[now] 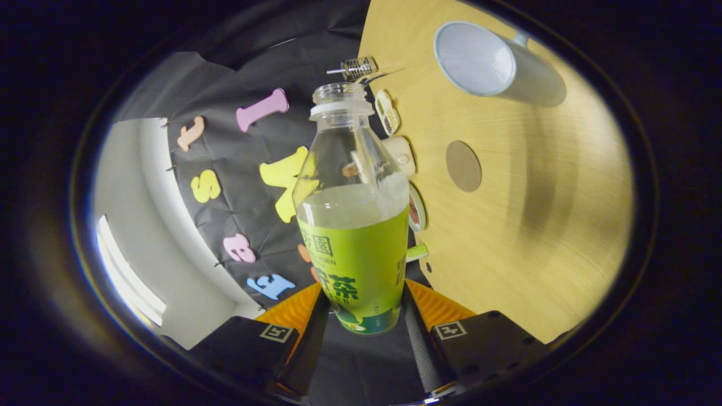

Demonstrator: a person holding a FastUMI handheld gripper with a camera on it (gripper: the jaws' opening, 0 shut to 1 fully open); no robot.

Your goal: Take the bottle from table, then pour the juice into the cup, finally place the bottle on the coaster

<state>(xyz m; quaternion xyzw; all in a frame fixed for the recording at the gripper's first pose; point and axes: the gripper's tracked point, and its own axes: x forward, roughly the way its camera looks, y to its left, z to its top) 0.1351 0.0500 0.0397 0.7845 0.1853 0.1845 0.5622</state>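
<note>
Bottle (pixel 354 225) sits clenched between both fingers of the hand-held gripper (pixel 364 327), lifted clear of the table (pixel 536 237) and turned over toward it, cap off, with juice filling the lower half. Cup (pixel 479 59) lies beyond the bottle mouth, well apart; coaster (pixel 463 166) lies between them. Risk, as I judge it: tipping further before the mouth is over the cup would spill juice on the table, or the smooth label could slip in the grip

The bottle (pixel 354 225) hides parts of small items behind it; the cup's (pixel 491 62) base is out of sight.
</note>
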